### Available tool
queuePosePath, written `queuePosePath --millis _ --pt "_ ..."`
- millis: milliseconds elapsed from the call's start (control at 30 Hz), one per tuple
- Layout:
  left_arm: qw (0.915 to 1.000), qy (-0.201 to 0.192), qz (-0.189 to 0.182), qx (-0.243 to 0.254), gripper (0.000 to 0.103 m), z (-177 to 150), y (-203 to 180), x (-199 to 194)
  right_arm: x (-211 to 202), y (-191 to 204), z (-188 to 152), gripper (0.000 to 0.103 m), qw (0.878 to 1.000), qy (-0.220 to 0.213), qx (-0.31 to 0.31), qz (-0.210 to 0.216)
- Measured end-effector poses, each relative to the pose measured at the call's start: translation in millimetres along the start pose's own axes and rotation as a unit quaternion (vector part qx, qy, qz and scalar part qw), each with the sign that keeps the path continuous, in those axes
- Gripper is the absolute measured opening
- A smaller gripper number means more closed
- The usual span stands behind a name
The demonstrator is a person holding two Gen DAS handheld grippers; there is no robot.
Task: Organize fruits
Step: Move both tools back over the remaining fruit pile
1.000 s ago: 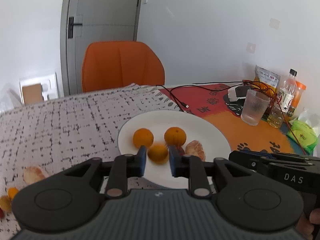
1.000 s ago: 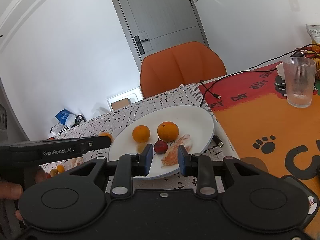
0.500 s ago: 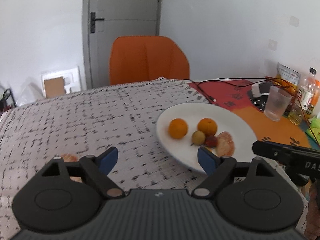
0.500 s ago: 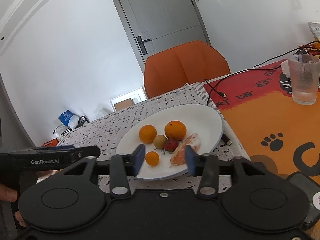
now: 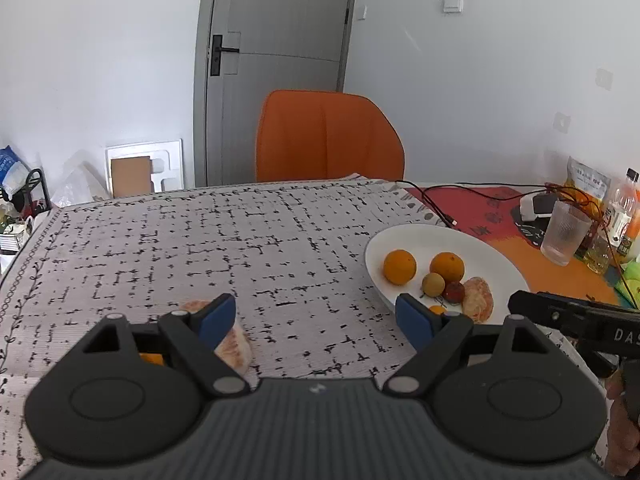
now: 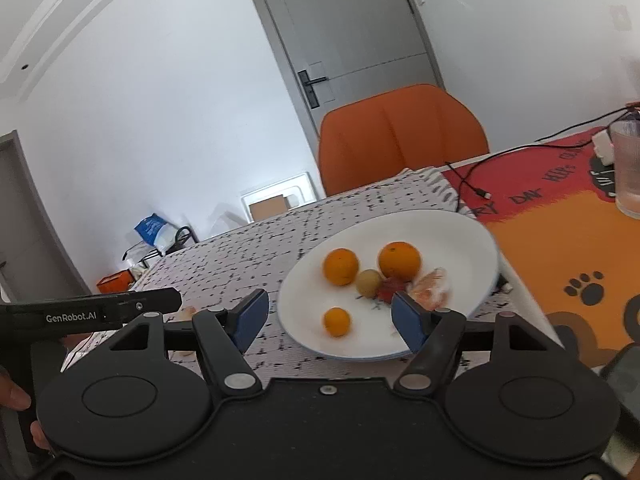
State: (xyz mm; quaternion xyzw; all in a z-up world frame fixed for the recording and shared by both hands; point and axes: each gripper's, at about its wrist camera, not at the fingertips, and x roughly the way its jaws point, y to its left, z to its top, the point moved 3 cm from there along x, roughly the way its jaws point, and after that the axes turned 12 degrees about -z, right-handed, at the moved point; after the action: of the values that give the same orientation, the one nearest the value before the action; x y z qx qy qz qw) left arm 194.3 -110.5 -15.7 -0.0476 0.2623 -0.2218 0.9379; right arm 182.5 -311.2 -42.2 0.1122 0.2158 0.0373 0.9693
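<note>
Both grippers sit empty w/ jaws spread wide, so this reads as the gap between drops: fruit goes onto the white plate (image 6: 460, 232) 1 piece at a time.

On the plate now: 2 oranges (image 6: 340, 266), a small tan round fruit (image 6: 368, 282), a red fruit (image 6: 390, 290), a peeled citrus piece (image 6: 434, 284) and a small orange fruit (image 6: 337, 321) near the front rim.

Left gripper (image 5: 316, 322) points at the patterned cloth (image 5: 240, 248), plate off to its right. Next target is prob the peeled citrus (image 5: 236, 346) lying on the cloth just behind its left finger, partly hidden. Something small & orange (image 5: 151, 358) shows thru the finger linkage; can't tell what. The move calls for swinging left so the fruit sits between the fingers, then a soft close, since peeled flesh likely squashes.

Right gripper (image 6: 326, 316) hovers at the plate's near edge, view blurred.

Around: orange chair (image 5: 328, 136), glass (image 5: 564, 236), black cable (image 5: 432, 204), orange mat (image 6: 560, 248). Nothing blocks the path, but the right tool's body is near the plate rim.
</note>
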Motion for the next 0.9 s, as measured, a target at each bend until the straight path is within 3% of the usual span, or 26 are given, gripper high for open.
queuePosePath --millis 100,167,367,500,600,900 --pt "1.0 -0.007 0.007 -0.002 0.086 -0.4 5.5 -9.4 0.7 9.0 -0.8 0.075 1.0 0.0 -0.006 0.006" --pt "0.9999 -0.011 0.012 -0.003 0.094 -0.6 9.0 -15.7 0.2 14.7 -1.1 0.077 1.0 -0.001 -0.01 0.01" --pt "0.9995 -0.023 0.023 -0.006 0.1 -2.1 21.7 -32.2 3.9 28.5 -1.9 0.079 1.0 0.001 -0.018 0.019" --pt "0.9989 -0.032 0.032 -0.01 0.103 -2.8 30.3 -41.9 2.7 39.4 -4.3 0.096 0.999 -0.005 -0.029 0.022" --pt "0.9986 -0.039 0.029 -0.02 0.103 -3.8 37.7 -50.5 1.1 48.9 -4.8 0.103 0.999 -0.009 -0.038 0.032" --pt "0.9979 -0.046 0.032 -0.031 0.103 -12.0 54.6 -70.6 7.1 68.6 -9.4 0.103 0.998 0.002 -0.047 0.043"
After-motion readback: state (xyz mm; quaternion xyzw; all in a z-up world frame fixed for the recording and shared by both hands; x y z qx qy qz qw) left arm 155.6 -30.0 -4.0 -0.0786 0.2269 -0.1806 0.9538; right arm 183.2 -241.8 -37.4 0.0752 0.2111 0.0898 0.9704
